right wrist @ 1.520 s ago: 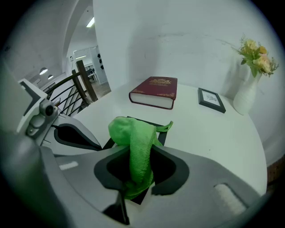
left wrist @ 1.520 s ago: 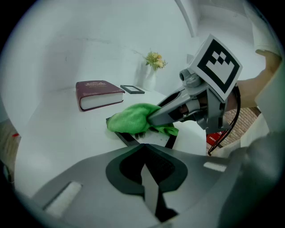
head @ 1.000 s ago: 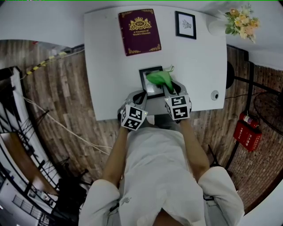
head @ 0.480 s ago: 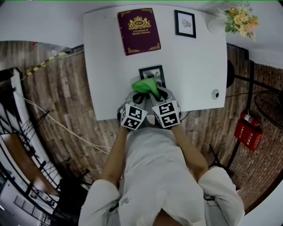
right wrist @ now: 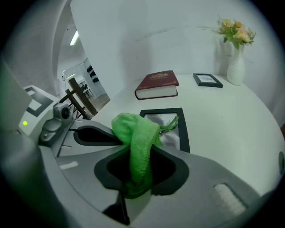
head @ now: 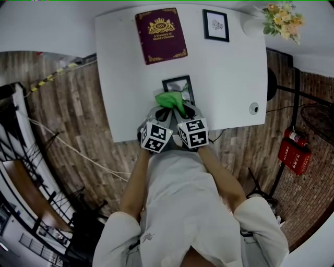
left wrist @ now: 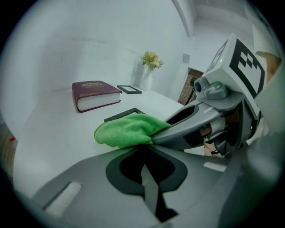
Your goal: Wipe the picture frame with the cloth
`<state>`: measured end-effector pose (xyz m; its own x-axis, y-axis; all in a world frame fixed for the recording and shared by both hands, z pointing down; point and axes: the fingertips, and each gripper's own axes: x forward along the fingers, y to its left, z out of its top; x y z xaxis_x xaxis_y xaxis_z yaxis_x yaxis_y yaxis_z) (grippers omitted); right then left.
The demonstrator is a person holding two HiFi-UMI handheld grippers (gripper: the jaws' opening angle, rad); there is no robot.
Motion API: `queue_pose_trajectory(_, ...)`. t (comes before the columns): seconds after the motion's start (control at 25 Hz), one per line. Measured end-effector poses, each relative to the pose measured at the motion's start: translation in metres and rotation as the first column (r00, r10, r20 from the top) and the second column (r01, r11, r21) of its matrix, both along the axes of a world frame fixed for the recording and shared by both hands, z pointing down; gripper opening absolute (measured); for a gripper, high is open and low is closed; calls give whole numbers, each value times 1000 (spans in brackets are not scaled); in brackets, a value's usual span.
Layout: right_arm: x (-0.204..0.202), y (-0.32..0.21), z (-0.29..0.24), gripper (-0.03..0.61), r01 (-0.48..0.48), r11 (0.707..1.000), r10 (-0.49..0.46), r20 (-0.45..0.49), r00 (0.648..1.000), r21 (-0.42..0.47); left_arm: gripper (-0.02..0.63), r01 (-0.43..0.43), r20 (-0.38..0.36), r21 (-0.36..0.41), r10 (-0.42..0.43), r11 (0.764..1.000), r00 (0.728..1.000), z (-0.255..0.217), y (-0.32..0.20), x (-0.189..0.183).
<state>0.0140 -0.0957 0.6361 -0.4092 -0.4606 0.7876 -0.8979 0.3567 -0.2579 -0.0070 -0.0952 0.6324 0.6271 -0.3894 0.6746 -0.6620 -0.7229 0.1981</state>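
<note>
A black picture frame point(head: 177, 87) lies flat on the white table point(head: 229, 73), just beyond both grippers; in the right gripper view the picture frame point(right wrist: 173, 121) shows its glass. My right gripper point(right wrist: 137, 180) is shut on a green cloth point(right wrist: 139, 134), whose bunched end rests on the frame's near left part. In the head view the cloth point(head: 169, 99) covers the frame's near edge. My left gripper point(left wrist: 144, 158) sits close beside it on the left, jaws shut with nothing visible between them. The cloth point(left wrist: 129, 129) hides most of the frame point(left wrist: 121, 115) there.
A maroon book point(head: 160, 34) lies at the table's far left. A small framed picture point(head: 215, 25) and a white vase of flowers point(head: 279, 15) stand far right. A small round object point(head: 253, 108) sits near the right front edge. A red extinguisher point(head: 295, 151) stands on the floor.
My right gripper has dragged the green cloth leftward and nearer across the frame, ending tight against the left gripper. The left gripper has barely moved.
</note>
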Motion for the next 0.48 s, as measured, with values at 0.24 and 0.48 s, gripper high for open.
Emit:
queue_pose_trajectory(0.24,5,-1,2,97,9,1000,-8,-19,1000,24,20,-5,15,6,5,1000,1000,-1,1,1)
queue_pose_trajectory(0.48,21,-3,2,97,2,999,0,-62,998,44,20,0,9,8,0,1000,1000,0,0,1)
